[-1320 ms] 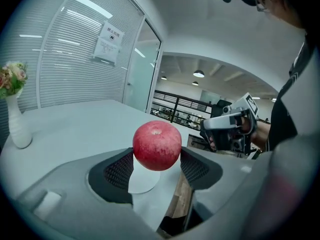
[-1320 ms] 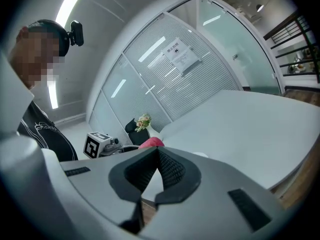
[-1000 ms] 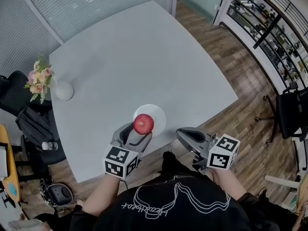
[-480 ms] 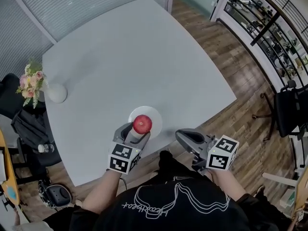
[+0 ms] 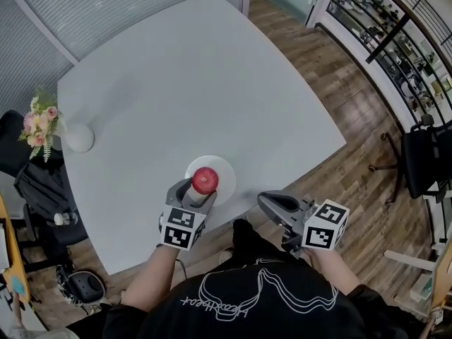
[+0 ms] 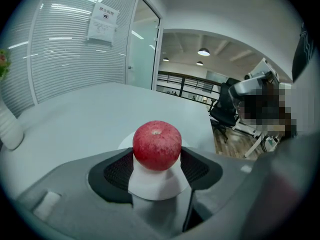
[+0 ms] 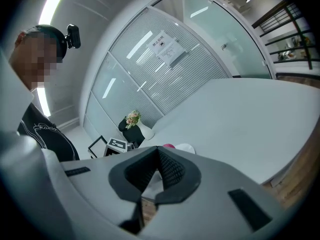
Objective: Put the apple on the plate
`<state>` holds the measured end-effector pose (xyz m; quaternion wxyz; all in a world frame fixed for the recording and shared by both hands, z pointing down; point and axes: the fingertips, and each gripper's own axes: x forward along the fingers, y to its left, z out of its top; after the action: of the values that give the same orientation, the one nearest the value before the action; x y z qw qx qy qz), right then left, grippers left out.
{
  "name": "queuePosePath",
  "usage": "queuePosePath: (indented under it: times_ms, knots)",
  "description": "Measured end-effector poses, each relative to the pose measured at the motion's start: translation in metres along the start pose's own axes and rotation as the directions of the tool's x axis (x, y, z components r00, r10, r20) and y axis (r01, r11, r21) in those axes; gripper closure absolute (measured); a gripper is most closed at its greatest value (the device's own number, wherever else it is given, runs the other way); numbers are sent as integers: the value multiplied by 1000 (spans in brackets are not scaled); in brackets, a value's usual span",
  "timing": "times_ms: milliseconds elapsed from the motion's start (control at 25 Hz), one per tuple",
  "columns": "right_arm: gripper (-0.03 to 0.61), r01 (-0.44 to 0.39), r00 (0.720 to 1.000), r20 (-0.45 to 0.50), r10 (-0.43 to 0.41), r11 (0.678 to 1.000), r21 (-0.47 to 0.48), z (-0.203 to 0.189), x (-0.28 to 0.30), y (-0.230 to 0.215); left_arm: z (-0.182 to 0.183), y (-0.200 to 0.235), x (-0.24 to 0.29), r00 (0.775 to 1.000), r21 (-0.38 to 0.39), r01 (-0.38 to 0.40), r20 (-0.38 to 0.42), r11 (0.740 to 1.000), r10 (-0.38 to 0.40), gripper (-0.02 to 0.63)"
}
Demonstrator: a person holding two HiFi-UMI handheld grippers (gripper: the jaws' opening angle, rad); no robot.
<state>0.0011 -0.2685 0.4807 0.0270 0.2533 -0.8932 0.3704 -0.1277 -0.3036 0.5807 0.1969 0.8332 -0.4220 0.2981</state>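
Observation:
A red apple (image 5: 205, 180) sits between the jaws of my left gripper (image 5: 203, 188), which is shut on it. It hangs over the middle of the small white plate (image 5: 223, 169) near the table's front edge. In the left gripper view the apple (image 6: 156, 145) fills the gap between the black pads (image 6: 116, 170), and the plate's rim (image 6: 124, 142) shows behind it. Whether the apple touches the plate I cannot tell. My right gripper (image 5: 272, 202) is to the right, off the table's edge, shut and with nothing in it (image 7: 159, 159).
A white vase of flowers (image 5: 76, 137) stands at the left edge of the grey table (image 5: 212, 83). Black chairs (image 5: 35, 182) are to the left, with another (image 5: 424, 161) on the wooden floor at right. Shelves (image 5: 395, 41) line the far right.
My left gripper has carried the apple from the plate's near-left rim to over its middle. The right gripper has stayed where it was.

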Motion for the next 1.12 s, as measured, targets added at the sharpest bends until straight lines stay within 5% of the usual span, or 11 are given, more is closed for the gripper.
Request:
queuePosePath:
  times_ms: [840,1120]
  knots:
    - [572,26,999,-37,-25,999,44,-21,-5,-8,-9,-3,16,999,115,-38,-17,993,40,313]
    - [572,22,998,-66,-20,999,27,-28,0,-2,-6,-2,11,1000,99,-11,16,995,10,298]
